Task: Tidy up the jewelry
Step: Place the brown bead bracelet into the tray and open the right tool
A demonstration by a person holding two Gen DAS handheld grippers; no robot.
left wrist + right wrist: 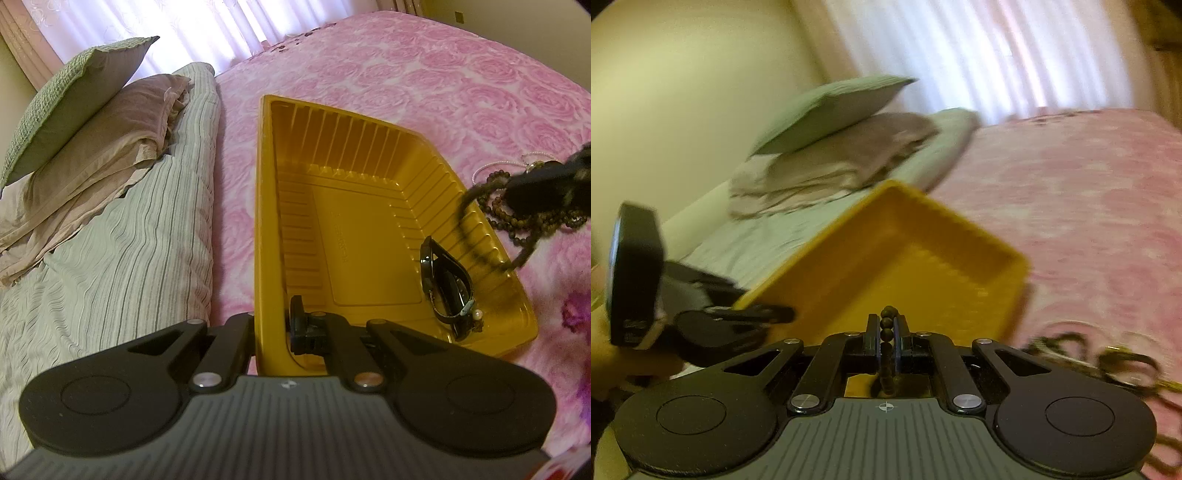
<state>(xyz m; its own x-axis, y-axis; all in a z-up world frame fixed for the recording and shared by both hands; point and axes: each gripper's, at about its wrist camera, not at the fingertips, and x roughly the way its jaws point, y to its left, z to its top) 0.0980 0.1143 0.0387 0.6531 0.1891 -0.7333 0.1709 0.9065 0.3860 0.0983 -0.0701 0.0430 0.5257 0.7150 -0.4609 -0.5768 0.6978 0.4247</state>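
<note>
The right gripper (886,328) is clamped on a strand of dark beads (886,325), pinched between its fingers with the strand hanging down behind the pads. In the left view this gripper (532,184) is a blur over the tray's right rim, the strand (476,225) swinging below it. The left gripper (271,325) is closed tight on the near wall of the yellow tray (266,221), one finger inside and one outside. The tray sits on a pink bedspread (424,74); a black watch (445,284) lies in its near right corner. More beads (532,221) and a pearl strand (491,168) lie on the spread just right of the tray. Pillows (92,122) are stacked to the left.
</note>
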